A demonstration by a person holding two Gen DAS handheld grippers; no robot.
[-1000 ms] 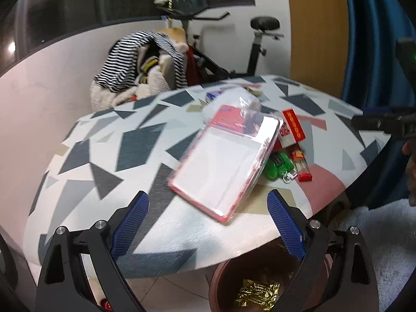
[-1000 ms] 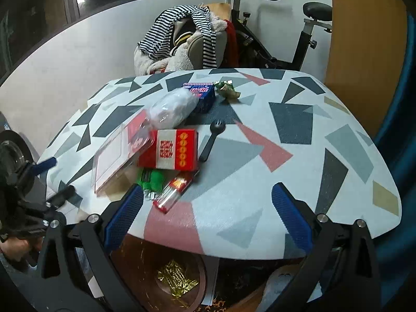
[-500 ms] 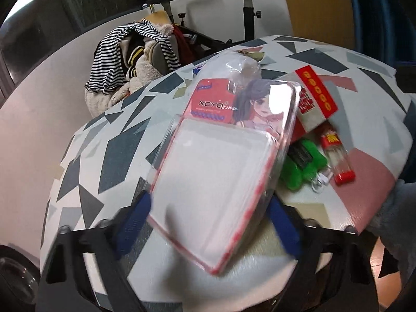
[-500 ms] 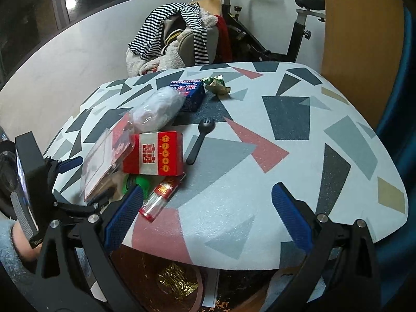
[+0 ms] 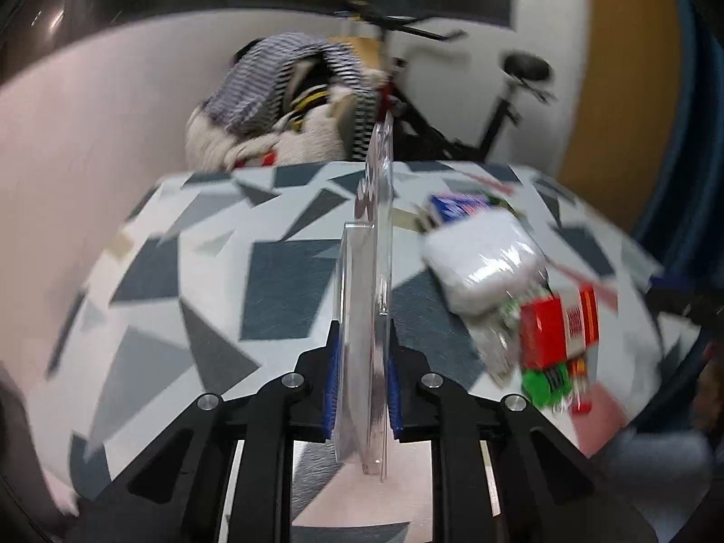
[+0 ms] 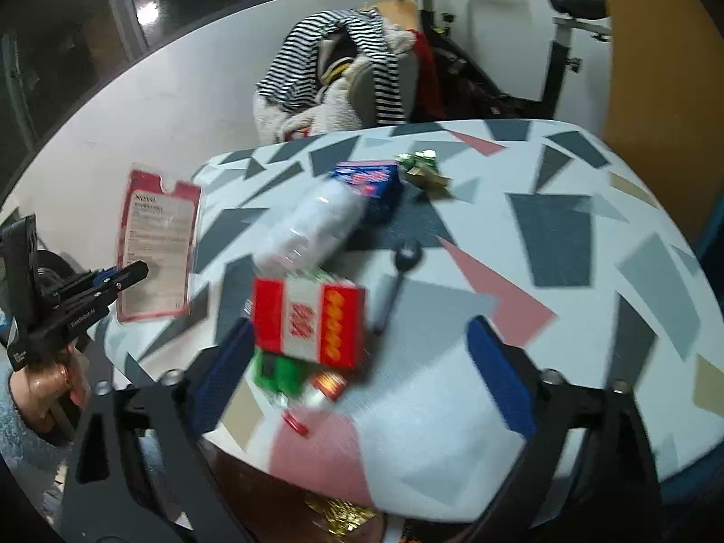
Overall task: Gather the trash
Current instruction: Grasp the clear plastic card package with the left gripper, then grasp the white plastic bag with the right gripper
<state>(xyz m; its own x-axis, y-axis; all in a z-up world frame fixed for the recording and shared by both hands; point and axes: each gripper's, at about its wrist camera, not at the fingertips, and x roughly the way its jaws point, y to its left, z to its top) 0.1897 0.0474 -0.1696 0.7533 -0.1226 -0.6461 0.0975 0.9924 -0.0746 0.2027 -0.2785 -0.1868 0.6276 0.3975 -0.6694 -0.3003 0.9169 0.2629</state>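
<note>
Red paper box, clear bottle, black spoon cluttering patterned table. Left gripper clamping flat clear-plastic red-card package upright; right gripper spread wide.

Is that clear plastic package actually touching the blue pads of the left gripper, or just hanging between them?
Touching. In the left wrist view, the left gripper has both blue pads pressed against the flat sides of the clear plastic package, holding it edge-on above the table.

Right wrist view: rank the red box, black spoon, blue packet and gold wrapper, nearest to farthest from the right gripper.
From the right gripper:
1. Red box, between the jaws, leftward.
2. Black spoon, just beyond, centre.
3. Blue packet, mid-table.
4. Gold wrapper, far side; nearly level with the packet.
</note>
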